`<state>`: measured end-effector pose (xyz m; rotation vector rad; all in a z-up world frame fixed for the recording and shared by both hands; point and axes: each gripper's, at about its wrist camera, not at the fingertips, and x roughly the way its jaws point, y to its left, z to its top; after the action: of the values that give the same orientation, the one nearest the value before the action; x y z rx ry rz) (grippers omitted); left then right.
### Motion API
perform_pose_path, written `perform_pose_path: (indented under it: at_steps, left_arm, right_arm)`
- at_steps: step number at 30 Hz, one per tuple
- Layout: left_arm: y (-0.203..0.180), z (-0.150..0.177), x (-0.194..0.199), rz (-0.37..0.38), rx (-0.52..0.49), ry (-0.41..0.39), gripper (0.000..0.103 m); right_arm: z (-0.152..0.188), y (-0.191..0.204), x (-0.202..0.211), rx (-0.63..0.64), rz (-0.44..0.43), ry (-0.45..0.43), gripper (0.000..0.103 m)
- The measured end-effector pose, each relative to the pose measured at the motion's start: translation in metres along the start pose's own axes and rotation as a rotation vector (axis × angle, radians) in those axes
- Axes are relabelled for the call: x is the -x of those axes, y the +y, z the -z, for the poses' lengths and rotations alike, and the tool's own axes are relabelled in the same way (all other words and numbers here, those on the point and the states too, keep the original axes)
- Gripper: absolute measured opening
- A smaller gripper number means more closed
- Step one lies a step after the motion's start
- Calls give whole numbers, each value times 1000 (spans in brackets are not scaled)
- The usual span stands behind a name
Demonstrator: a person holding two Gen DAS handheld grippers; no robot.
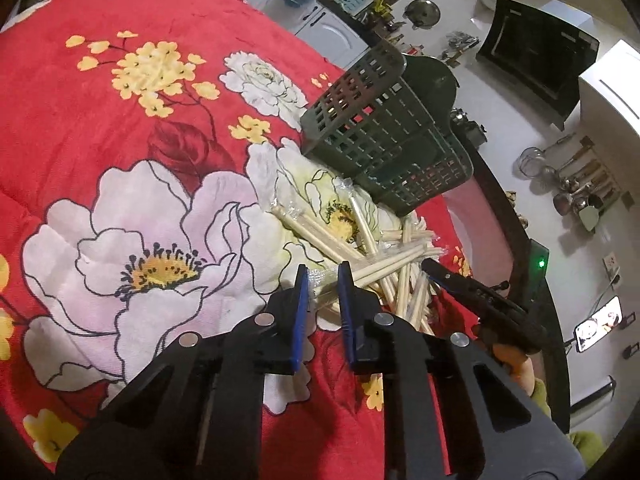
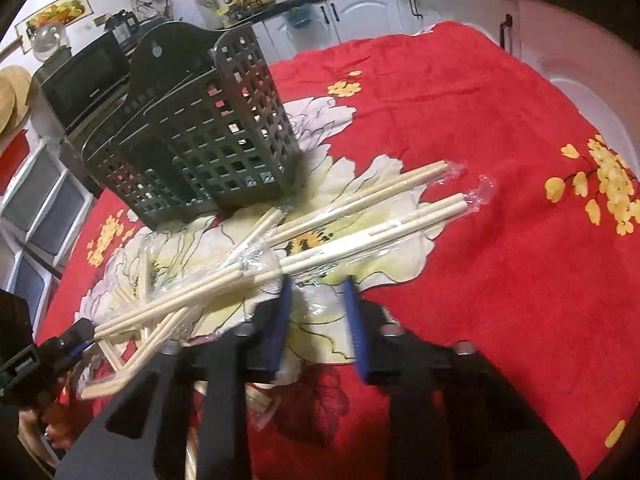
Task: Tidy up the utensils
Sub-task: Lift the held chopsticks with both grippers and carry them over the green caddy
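Observation:
Several pairs of wooden chopsticks (image 1: 384, 264) (image 2: 328, 220) in clear wrappers lie heaped on a red floral cloth (image 1: 120, 120) (image 2: 480, 240). A dark green slotted utensil basket (image 1: 384, 136) (image 2: 200, 132) stands upright just behind the heap. My left gripper (image 1: 323, 280) is shut on one wrapped pair at the near end of the pile; in the right wrist view the left gripper (image 2: 86, 332) shows at the lower left on the chopstick ends. My right gripper (image 2: 317, 288) stands at the heap's near edge with a gap between its blue pads. Only loose clear wrapper lies in that gap. The right gripper (image 1: 430, 268) sits low on the pile.
The cloth-covered table ends at a dark rim (image 1: 516, 240) on the basket's side. Kitchen counters and cabinets (image 2: 360, 12) lie beyond, with a microwave (image 2: 84, 76) behind the basket. A hand (image 1: 516, 364) holds the right gripper. A lit phone (image 1: 598, 322) lies off the table.

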<state>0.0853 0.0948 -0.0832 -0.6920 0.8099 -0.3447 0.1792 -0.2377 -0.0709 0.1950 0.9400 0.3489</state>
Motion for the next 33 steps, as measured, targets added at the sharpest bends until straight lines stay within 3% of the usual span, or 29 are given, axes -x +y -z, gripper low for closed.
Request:
perform_pose_path:
  at_steps: [3, 15, 25, 33]
  left_arm:
    - [-4, -2, 4, 10, -12, -13, 8]
    - [-50, -24, 27, 29, -186, -116, 4]
    - [-96, -49, 30, 112, -296, -141, 2]
    - [-135, -66, 33, 149, -397, -159, 2]
  right_arm:
    - [1, 0, 2, -1, -14, -16, 2]
    - [-18, 17, 65, 55, -77, -195, 1]
    - [-37, 44, 128, 155, -144, -350, 1]
    - [-44, 64, 171, 238, -138, -478, 1]
